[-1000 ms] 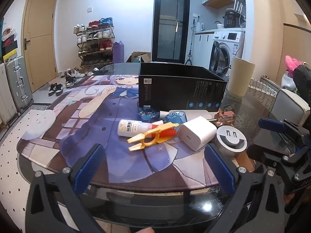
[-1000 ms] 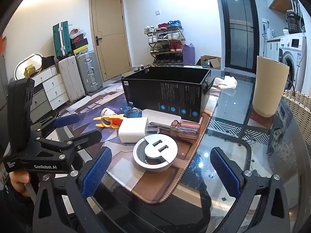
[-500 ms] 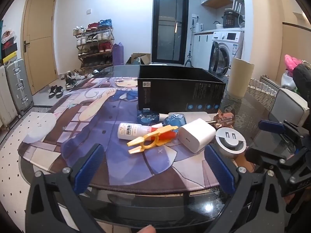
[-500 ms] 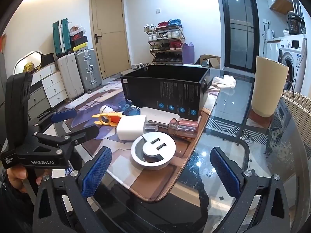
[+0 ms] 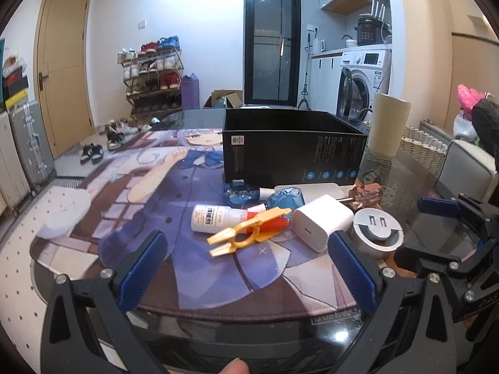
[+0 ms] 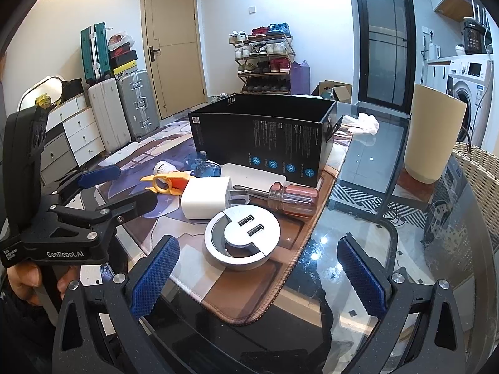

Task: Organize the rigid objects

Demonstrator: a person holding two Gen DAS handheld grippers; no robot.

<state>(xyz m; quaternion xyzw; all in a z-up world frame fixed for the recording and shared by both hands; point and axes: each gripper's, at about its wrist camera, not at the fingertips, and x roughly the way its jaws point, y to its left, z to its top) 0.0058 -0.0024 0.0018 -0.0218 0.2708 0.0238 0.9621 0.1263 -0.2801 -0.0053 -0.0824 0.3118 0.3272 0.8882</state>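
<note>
Left claw (image 5: 246,265): spread wide, holding nothing; it hangs at the near edge of the worktop (image 5: 193,336), aimed at the pile.
Right claw (image 6: 259,268): spread wide, empty; it hangs over the near corner of the mat (image 6: 243,293), with the USB puck (image 6: 242,237) just ahead between its fingers.
Change, left view: almost none over the last second; the pile sits a little lower and closer in the picture, so the claw has eased forward only slightly.
Change, right view: the puck and charger (image 6: 205,198) have grown in the picture and slid toward its middle; the right claw is closing in on the puck.
Objects: none has moved; all lie in front of the box (image 6: 262,137), none inside it as far as the views show.
Pile, near to far: puck; charger touching the screwdriver (image 6: 280,198); yellow clip (image 5: 246,232) lying over the white bottle (image 5: 215,218); blue wrappers (image 5: 240,193) and a white slab (image 6: 252,174) against the box wall.
Meaning for the task: sorting has not begun; this is the approach. Judged from its line, the right claw's first pick is likely the puck, with the box as the probable destination.
Caution: the puck is low and round, so a grip across its rim looks needed.
</note>
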